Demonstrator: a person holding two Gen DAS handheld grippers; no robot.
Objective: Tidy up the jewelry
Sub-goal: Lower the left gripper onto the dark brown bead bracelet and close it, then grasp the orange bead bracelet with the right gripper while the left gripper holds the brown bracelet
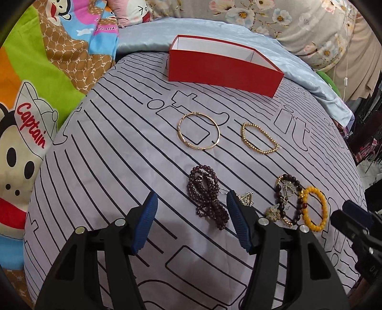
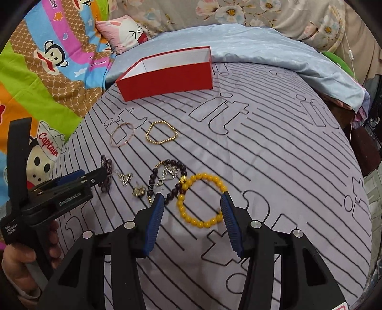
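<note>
A bed covered with a grey striped sheet (image 1: 107, 167) carries the jewelry. Behind it lie a pale blue quilt (image 1: 148, 35), a bright cartoon-monkey blanket (image 1: 47, 59), a small pink pillow (image 2: 124, 35) and floral bedding (image 1: 298, 21). An open red box (image 1: 222, 69) with a white inside sits at the far end of the sheet, well apart from everything else.

Nearer lie a thin gold bangle (image 1: 198, 131) and, beside it, a gold bead bracelet (image 1: 260, 138), apart from each other. In the closest row a bundle of dark purple beads (image 1: 207, 198) lies between the fingers of the left gripper (image 1: 191, 221), whose jaws stand wide apart, hovering with nothing held. A small silver charm (image 1: 247, 198) sits just beside that gripper's right finger, partly hidden by it. Further right, a dark bead bracelet (image 1: 286, 198) tangled with a silver chain touches a yellow bead bracelet (image 1: 314, 209), with a gold ornament (image 1: 271, 212) just beside the dark beads.

The right gripper (image 2: 192, 221) is spread wide around the yellow bead bracelet, its fingers flanking the ring's near half; whether they touch it cannot be told. The dark bead bracelet lies close against that gripper's left finger.
</note>
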